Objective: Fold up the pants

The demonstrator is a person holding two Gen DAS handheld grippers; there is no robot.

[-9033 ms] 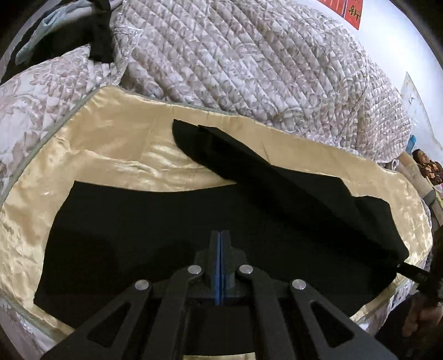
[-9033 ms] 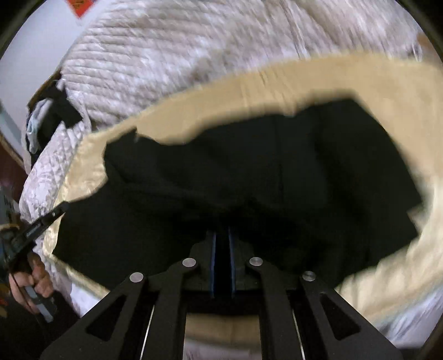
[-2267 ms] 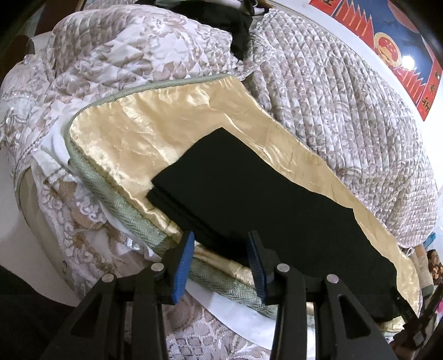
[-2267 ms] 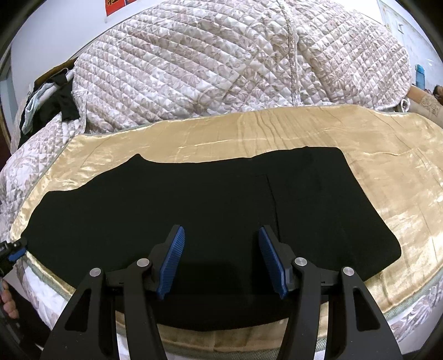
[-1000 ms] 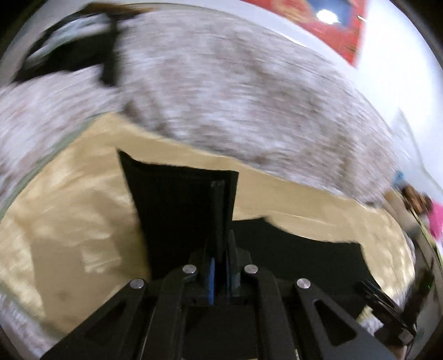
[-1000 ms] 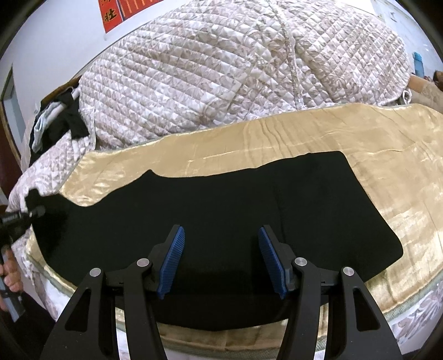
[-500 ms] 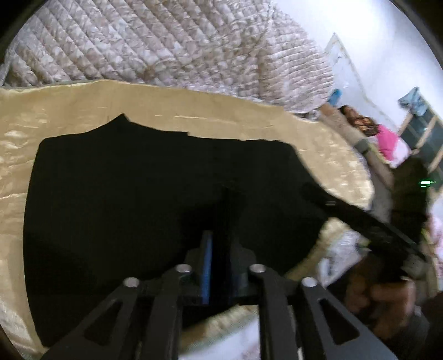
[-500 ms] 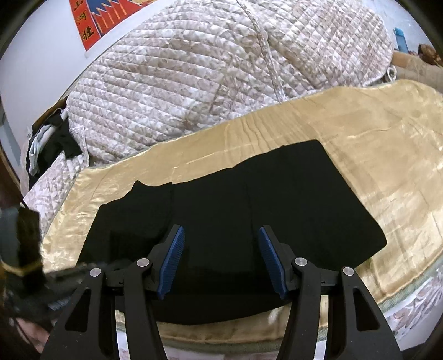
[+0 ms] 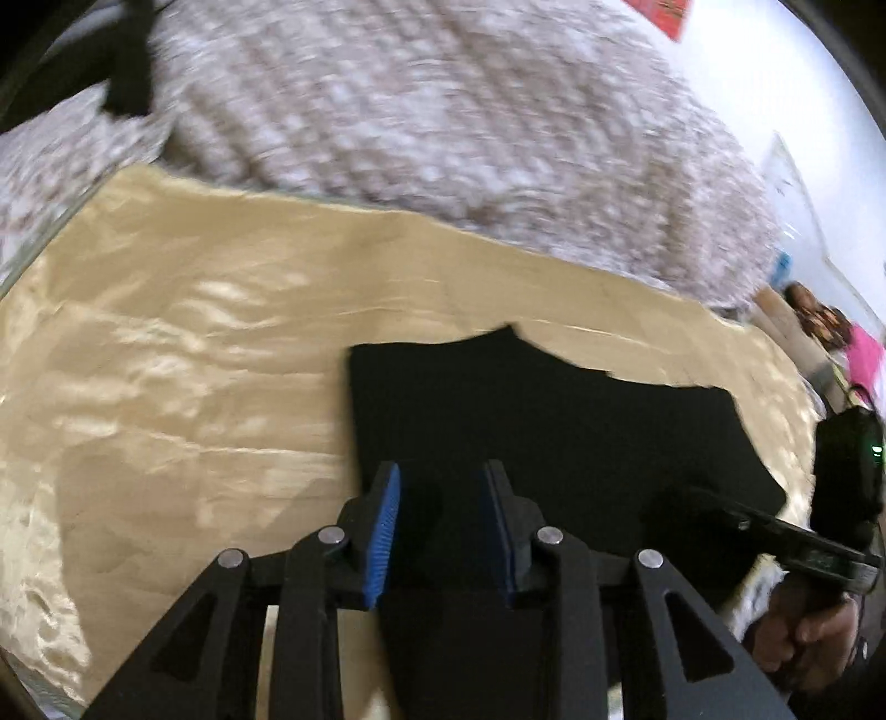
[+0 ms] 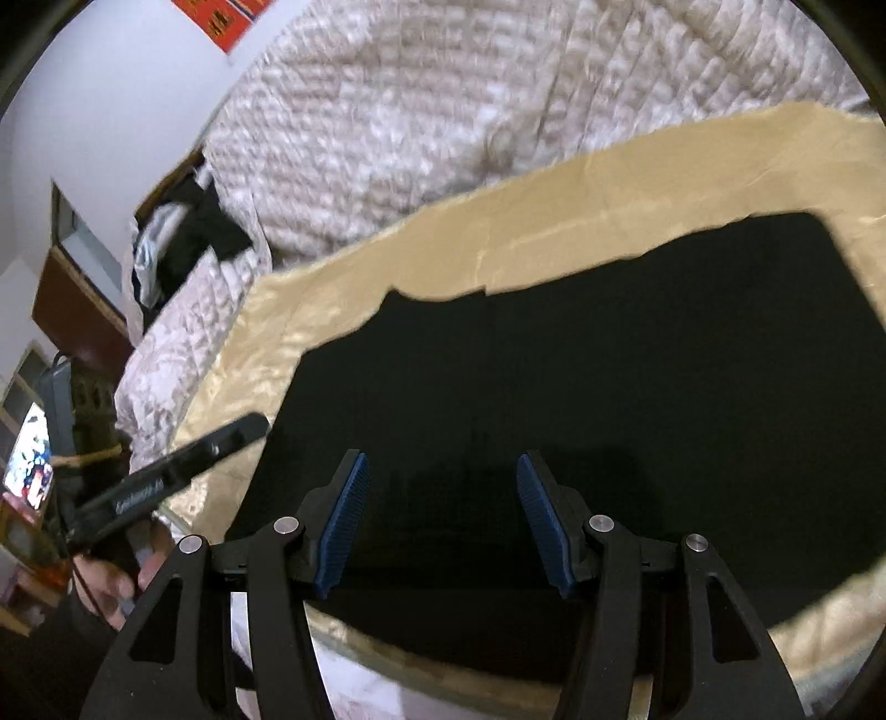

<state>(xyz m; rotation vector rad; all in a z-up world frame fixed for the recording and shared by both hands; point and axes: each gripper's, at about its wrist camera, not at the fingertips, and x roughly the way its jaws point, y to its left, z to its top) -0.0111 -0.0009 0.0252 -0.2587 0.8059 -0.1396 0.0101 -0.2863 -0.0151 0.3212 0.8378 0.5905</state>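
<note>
Pants (image 10: 581,399) lie folded into a flat black block on the gold satin sheet (image 9: 166,387) that covers your bed, close to its near edge. Your left gripper (image 9: 440,520) hovers just over the near left corner of that block, and its jaws have just been opening: the blue pads (image 9: 382,531) now stand narrowly apart with black cloth showing in the gap, though neither pad presses on it. Your right gripper (image 10: 440,518) hangs above the near middle of the pants with its jaws set wide, nothing between its pads (image 10: 343,520) but the fabric lying below. In the left wrist view your right hand (image 9: 803,642) shows low at the right edge, wrapped around its tool, whose finger reaches over the near right corner of the pants. In the right wrist view your left hand (image 10: 111,581) sits low on the left. Beyond the pants the sheet runs bare to its far edge, where a quilted bedspread (image 10: 443,122) rises in a heap. Dark clothes (image 10: 194,232) lie bunched at the far left corner. A red poster (image 10: 221,19) hangs on the wall behind.
</note>
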